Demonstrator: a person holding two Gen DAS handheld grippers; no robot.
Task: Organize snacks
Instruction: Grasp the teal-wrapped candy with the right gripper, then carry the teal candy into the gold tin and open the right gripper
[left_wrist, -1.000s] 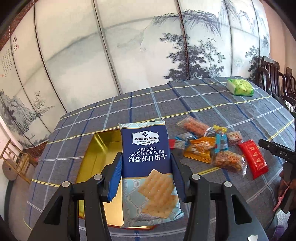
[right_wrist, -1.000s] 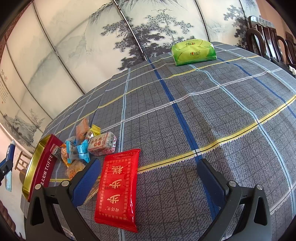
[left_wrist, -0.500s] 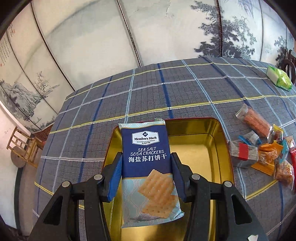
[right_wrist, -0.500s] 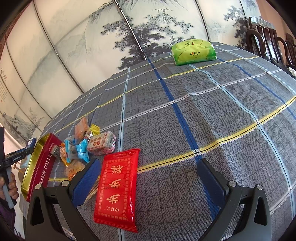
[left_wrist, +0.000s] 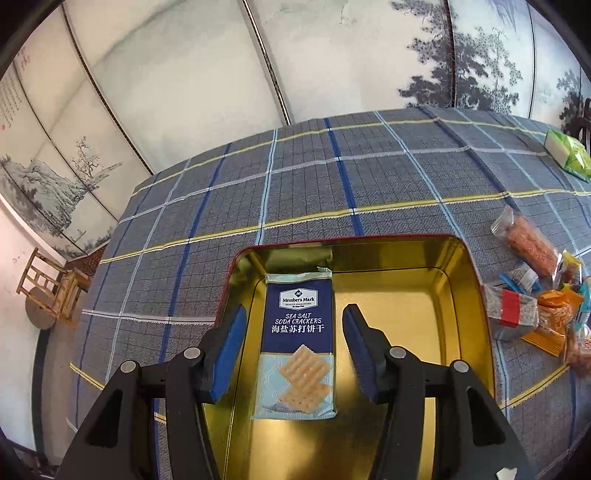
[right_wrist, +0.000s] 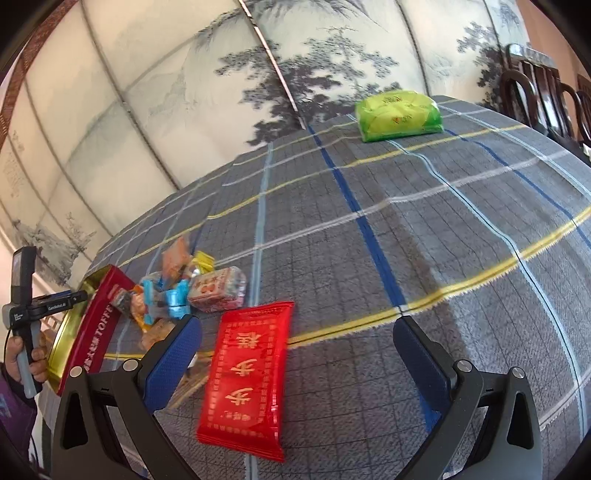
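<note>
A blue sea salt soda cracker packet (left_wrist: 297, 343) lies flat on the gold floor of the open red-rimmed tin (left_wrist: 476, 280). My left gripper (left_wrist: 293, 317) hovers over it with its jaws opening. Both blue pads stand clear of the packet's sides. In the right wrist view my right gripper (right_wrist: 297, 325) is open above the tablecloth. A red packet with gold characters (right_wrist: 247, 376) lies under it, closer to the left finger and untouched. A pile of several small wrapped snacks (right_wrist: 184, 291) sits between that packet and the tin (right_wrist: 96, 325).
The snack pile (left_wrist: 535, 306) lies right of the tin. A green packet (right_wrist: 399, 114) rests at the far side of the plaid-covered table. Dark wooden chairs (right_wrist: 546, 96) stand at the right. A hand (right_wrist: 18, 354) holds the left gripper's handle beside the tin.
My left gripper carried the cracker packet leftward over the tin and lowered it. Its jaws have parted, and the packet now lies loose in the tin. The right gripper stayed put.
</note>
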